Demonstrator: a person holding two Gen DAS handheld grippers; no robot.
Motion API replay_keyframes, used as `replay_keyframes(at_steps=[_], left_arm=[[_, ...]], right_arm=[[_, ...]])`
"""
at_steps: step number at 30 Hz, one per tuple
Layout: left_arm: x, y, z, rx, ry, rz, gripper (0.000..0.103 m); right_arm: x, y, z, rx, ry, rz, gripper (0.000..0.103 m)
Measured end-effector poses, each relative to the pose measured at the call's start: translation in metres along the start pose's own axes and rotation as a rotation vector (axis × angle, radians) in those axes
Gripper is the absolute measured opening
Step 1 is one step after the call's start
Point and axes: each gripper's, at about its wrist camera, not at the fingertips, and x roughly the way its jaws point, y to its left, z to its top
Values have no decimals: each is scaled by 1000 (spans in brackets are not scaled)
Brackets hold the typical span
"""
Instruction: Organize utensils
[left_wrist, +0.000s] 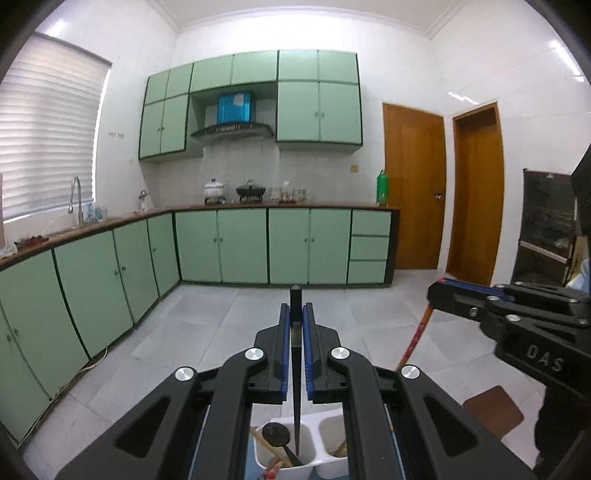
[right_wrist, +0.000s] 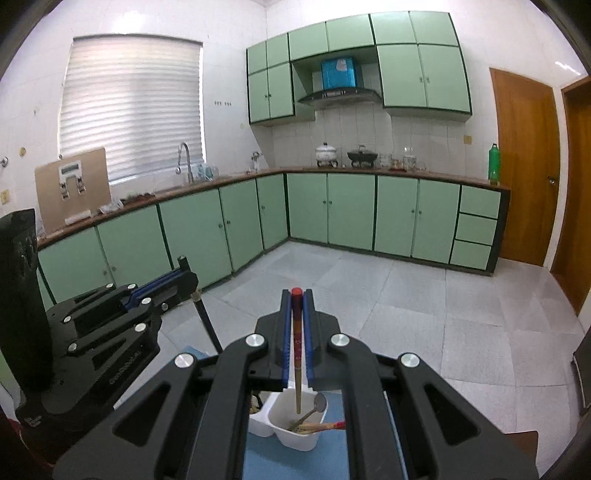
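Chopsticks, one in each tool. The left tool has its blue pads pressed together on a black chopstick, pinching it near its thick square end. That end sticks out just past the fingertips, towards the far cabinets. The stick's long axis runs along the fingers and slants down under the tool, its thin tip pointing into a white two-compartment holder directly below. From the left wrist view the tip appears to lie within the left compartment, beside a dark ladle; whether it touches anything there cannot be told.

The right tool is likewise closed, pinching a wooden chopstick with a red cap at its upper end. The cap pokes out beyond the fingertips, and the shaft follows the line of the fingers down and back under the tool. Its plain tip points into the nearer compartment of the holder and seems to hang above the contents. In that compartment lie a metal spoon and another red-tipped chopstick, both tilted.

The holder stands on a blue mat beneath both tools. The left tool shows at the left of the right wrist view, the black stick slanting down from it.
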Motion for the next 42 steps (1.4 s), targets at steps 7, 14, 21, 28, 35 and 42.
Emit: replay_keyframes(at_steps=[7,14,21,28,35,42], left_arm=[[42,11,-35,-27,122,-8,7],[36,17,-44,-49,144,-32,8],[-25,13,-28,-27,53,-21,38],[-83,5,-45,-30,28,-10,61],[-129,-1,-89,-59,74,3,76],[-166,-8,-123,-77,126,11,84]], right_arm=[[34,6,-30,6,85,-2,6],[32,13,-46,-1,104,-35,24],[-23,5,-50,15,18,-101,53],[-83,11,-84,9,-23,-115,80],[-127,29,-131,34,-7,-64,95],[-159,52,-170,42,11,-53,96]])
